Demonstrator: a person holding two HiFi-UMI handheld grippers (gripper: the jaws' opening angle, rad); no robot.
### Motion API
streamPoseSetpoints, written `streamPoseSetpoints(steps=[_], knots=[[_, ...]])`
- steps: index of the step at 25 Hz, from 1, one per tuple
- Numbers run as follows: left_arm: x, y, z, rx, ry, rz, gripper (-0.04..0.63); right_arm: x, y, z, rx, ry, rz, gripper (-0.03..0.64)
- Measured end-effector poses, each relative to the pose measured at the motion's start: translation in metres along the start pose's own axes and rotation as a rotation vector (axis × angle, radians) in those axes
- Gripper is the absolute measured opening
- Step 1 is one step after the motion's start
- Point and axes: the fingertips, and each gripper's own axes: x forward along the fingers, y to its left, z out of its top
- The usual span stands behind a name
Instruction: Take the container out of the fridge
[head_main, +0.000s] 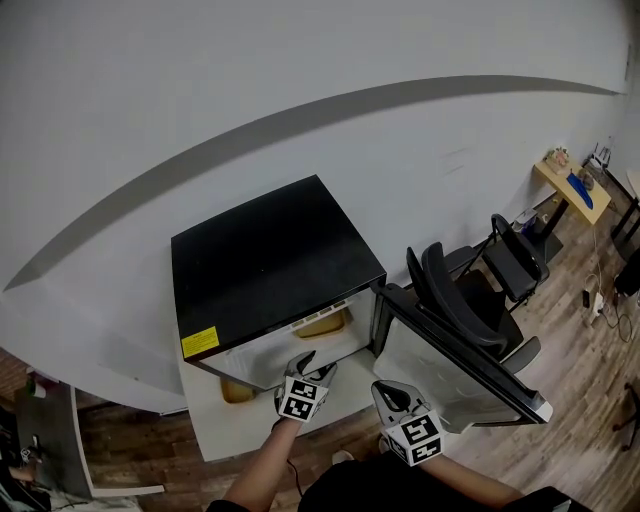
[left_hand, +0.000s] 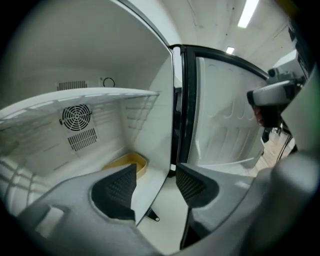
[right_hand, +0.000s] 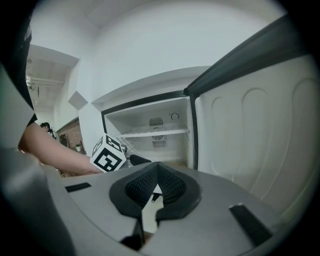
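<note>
Yellow container (left_hand: 134, 161) sits on the fridge (head_main: 265, 260) floor by the right wall. Looks light, thin, maybe bendy plastic; I'd pinch the near rim. The left gripper (left_hand: 156, 184) gapes empty, the right gripper (right_hand: 156, 187) is closed on nothing.

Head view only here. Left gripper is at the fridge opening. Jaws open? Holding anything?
Observer: The left gripper is open, with nothing between its pads.
Operator: Where's the container?
Observer: The container sits on the fridge floor, below the shelf, just beyond the left pad and untouched.
Operator: And the other one?
Observer: The right gripper is shut and empty, pointing at the open fridge.
</note>
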Motion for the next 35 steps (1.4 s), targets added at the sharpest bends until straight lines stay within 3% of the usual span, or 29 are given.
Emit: streamPoseSetpoints(steps=[5,13,24,30,35], knots=[[0.021,0.01,-0.008,0.164,0.088,-0.032,0.253,0.001,0.0,0.0,0.003,-0.001,-0.023,-0.005],[0.062,0.026,-0.03,0.295,0.205,-0.106,0.253,0.003,-0.008,-0.003,0.082,0.01,-0.058,-0.004],[0.112,0.065,-0.069,0.306,0.348,-0.148,0.253,-0.001,-0.015,-0.014,0.068,0.047,-0.118,-0.005],[0.132,0.062,-0.091,0.449,0.423,-0.208,0.253,-0.006,-0.018,-0.023,0.057,0.08,-0.147,-0.005],[0.142,0.06,-0.089,0.458,0.417,-0.212,0.253,-0.011,-0.025,-0.028,0.061,0.097,-0.171,-0.005]])
